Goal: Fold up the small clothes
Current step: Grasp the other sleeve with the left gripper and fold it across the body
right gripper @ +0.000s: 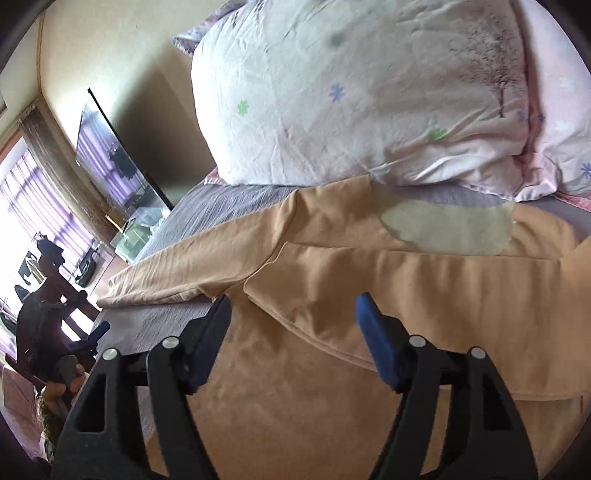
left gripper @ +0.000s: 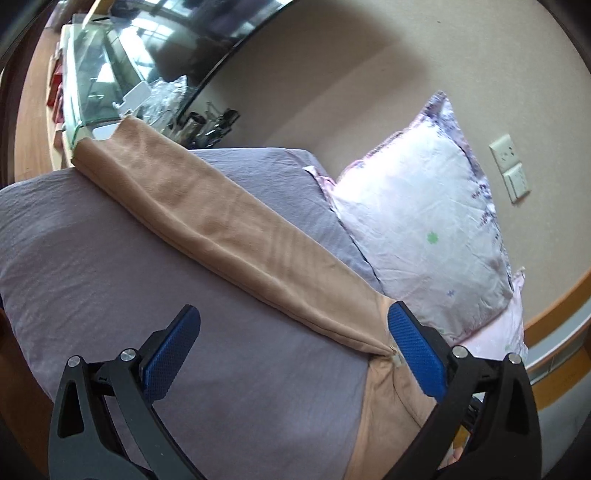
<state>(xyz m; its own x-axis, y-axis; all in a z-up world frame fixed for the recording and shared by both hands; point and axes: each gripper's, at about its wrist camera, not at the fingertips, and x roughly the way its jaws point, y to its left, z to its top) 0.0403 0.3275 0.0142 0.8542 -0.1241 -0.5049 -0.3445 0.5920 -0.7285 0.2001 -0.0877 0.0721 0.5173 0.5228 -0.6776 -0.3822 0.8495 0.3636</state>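
A tan long-sleeved top (right gripper: 369, 288) lies on the purple bed sheet (left gripper: 166, 295). Its body is partly folded, with a paler neck lining (right gripper: 447, 230) showing near the pillow. One long sleeve (left gripper: 221, 221) lies stretched out flat across the sheet toward the bed's far corner. My left gripper (left gripper: 291, 332) is open and empty, hovering over the sleeve's armpit end, its right finger close by the seam. My right gripper (right gripper: 293, 308) is open and empty, just above the folded edge of the top's body.
A white flowered pillow (left gripper: 417, 229) leans against the wall beside the garment, also in the right wrist view (right gripper: 351, 92). A glass tank (left gripper: 99, 81) and a dark TV screen (left gripper: 207, 22) stand beyond the bed's far end. A wall socket (left gripper: 511, 166) sits right.
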